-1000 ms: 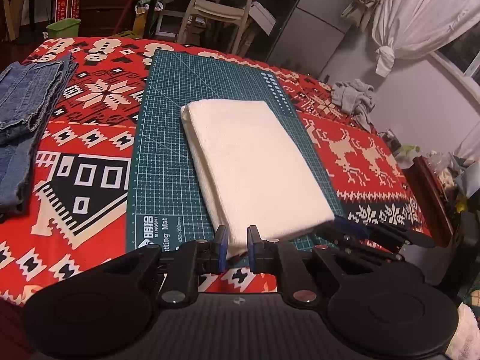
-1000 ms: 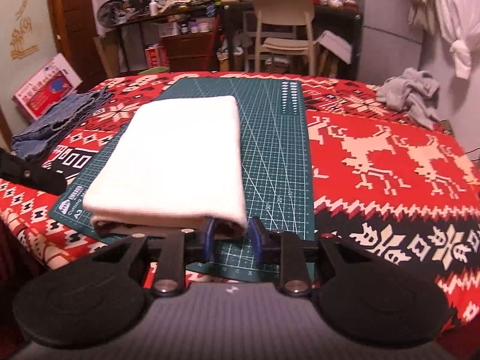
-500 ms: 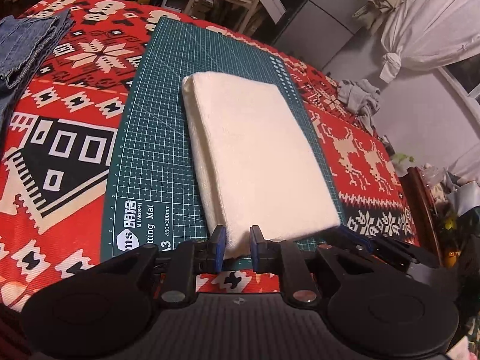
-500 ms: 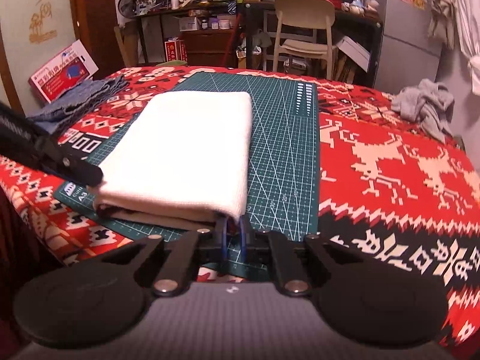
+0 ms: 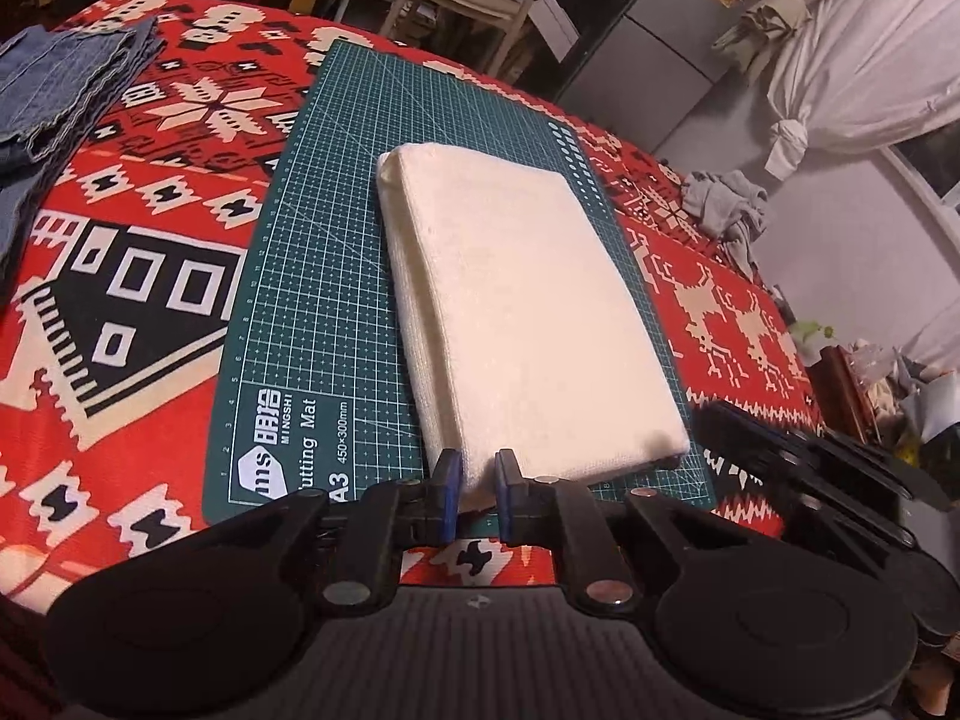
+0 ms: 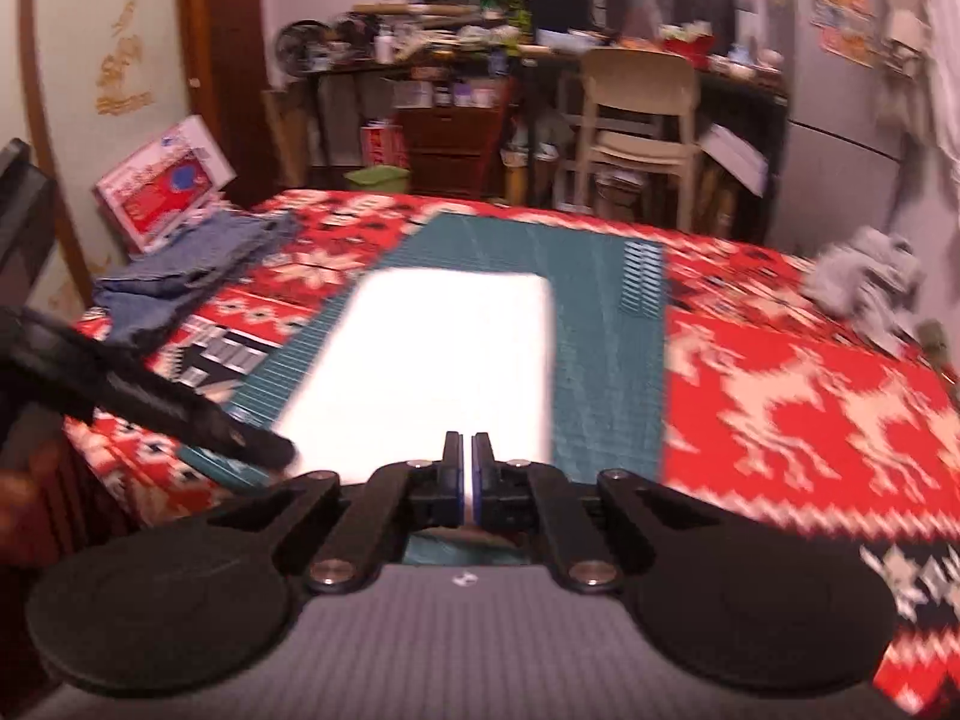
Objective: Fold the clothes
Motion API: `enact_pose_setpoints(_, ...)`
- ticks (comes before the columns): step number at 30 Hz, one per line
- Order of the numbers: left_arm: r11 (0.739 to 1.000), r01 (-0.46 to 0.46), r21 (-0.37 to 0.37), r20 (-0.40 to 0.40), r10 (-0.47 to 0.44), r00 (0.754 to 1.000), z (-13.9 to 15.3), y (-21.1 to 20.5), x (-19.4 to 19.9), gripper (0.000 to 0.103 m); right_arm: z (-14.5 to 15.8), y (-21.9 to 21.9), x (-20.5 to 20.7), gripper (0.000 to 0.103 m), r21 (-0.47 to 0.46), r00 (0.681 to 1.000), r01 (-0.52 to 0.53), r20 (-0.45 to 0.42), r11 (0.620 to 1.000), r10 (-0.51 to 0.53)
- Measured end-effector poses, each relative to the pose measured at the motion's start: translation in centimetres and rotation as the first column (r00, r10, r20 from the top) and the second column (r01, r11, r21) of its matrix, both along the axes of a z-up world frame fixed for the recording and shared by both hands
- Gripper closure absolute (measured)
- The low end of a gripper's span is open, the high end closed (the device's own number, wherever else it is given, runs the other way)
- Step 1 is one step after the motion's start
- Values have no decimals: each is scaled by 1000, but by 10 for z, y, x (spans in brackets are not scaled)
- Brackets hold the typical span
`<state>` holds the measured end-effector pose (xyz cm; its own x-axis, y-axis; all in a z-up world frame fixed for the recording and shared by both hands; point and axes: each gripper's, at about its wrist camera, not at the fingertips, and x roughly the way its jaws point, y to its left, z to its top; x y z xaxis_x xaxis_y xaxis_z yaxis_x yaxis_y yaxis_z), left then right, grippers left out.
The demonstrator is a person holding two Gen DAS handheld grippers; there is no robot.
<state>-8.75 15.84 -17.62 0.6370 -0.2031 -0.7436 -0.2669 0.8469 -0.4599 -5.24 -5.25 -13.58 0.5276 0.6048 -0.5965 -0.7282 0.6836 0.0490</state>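
On the green cutting mat point(image 5: 312, 276), at your seven o'clock corner in the left wrist view, you can read a white logo with "ms", Chinese characters, "MINGSHI", then "utting Mat" with its first letter hidden, "450×300mm" and "A3". Small ruler numbers run along the mat's left edge, with 2 to 8 legible. In the right wrist view, blur leaves you nothing readable: the red-and-white box point(image 6: 162, 186) at ten o'clock shows print, but you cannot make it out.
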Motion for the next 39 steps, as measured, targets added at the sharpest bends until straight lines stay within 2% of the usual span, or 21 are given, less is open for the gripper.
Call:
enact_pose_setpoints(4, 1000, -14, -23, -2, 14, 1000, -1, 2, -6, 91, -8, 38, 5, 100, 9, 996, -80, -29, 997, 81)
enact_pose_setpoints(7, 1000, -27, -8, 24, 27, 999, 4, 6, -13, 95, -12, 58, 8, 100, 12, 992, -111, -50, 994, 112)
enact_pose_setpoints(10, 998, -45, 47, 50, 43, 998, 8, 16, -14, 97, -11, 67, 11, 100, 5, 992, -121, -46, 993, 121)
enact_pose_setpoints(14, 992, -54, 114, 94, 44, 995, 6, 35, 6, 99, -11, 74, 24, 99, -17, 992, -120, -49, 993, 119)
enact_pose_setpoints(18, 966, -12, 260, 156, -30, 987, 2, 42, 35, 99, -10, 83, 38, 99, -34, 994, -106, -40, 994, 105)
enact_pose_setpoints(21, 947, 11, 322, 170, -70, 983, -4, 46, 56, 99, -9, 91, 48, 99, -38, 995, -95, -38, 995, 94)
enact_pose_setpoints(28, 950, 50, 308, 186, -112, 976, -19, 59, 86, 99, -12, 113, 74, 99, -63, 997, -72, -33, 995, 70)
enact_pose_setpoints(39, 940, 84, 330, 202, -157, 967, -24, 62, 98, 100, -17, 150, 110, 98, -56, 997, -62, -38, 997, 60)
